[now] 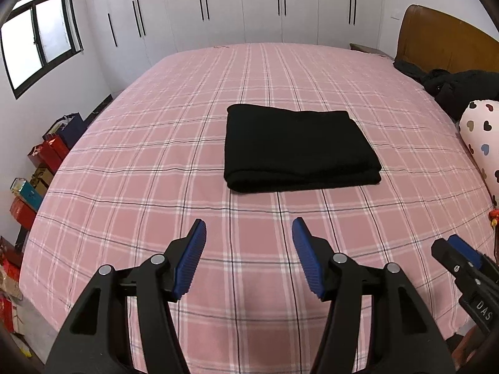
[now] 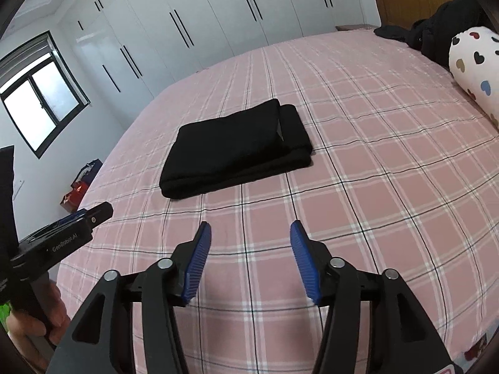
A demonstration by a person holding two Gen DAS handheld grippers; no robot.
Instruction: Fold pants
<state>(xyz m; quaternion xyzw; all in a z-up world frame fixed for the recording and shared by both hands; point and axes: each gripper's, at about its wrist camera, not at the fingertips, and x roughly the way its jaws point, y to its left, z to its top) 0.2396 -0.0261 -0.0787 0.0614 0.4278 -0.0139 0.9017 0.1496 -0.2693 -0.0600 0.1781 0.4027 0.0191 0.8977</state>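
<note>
Black pants [image 1: 297, 149] lie folded into a flat rectangular stack in the middle of the pink plaid bed [image 1: 140, 187]; the right wrist view shows the same stack [image 2: 234, 146] with its layered edge facing me. My left gripper [image 1: 249, 227] hovers above the bedspread on the near side of the pants, open, with nothing between its blue pads. My right gripper [image 2: 251, 229] is likewise open and empty, apart from the pants. Each gripper shows at the edge of the other's view: the right one [image 1: 461, 249], the left one [image 2: 90, 215].
A heart-print pillow [image 1: 483, 137] and dark clothing [image 1: 452, 84] lie at the bed's right end by the wooden headboard [image 1: 443, 37]. White wardrobes [image 1: 249, 6] line the far wall. Boxes and bags [image 1: 40, 162] stand on the floor at the left below a window [image 1: 37, 37].
</note>
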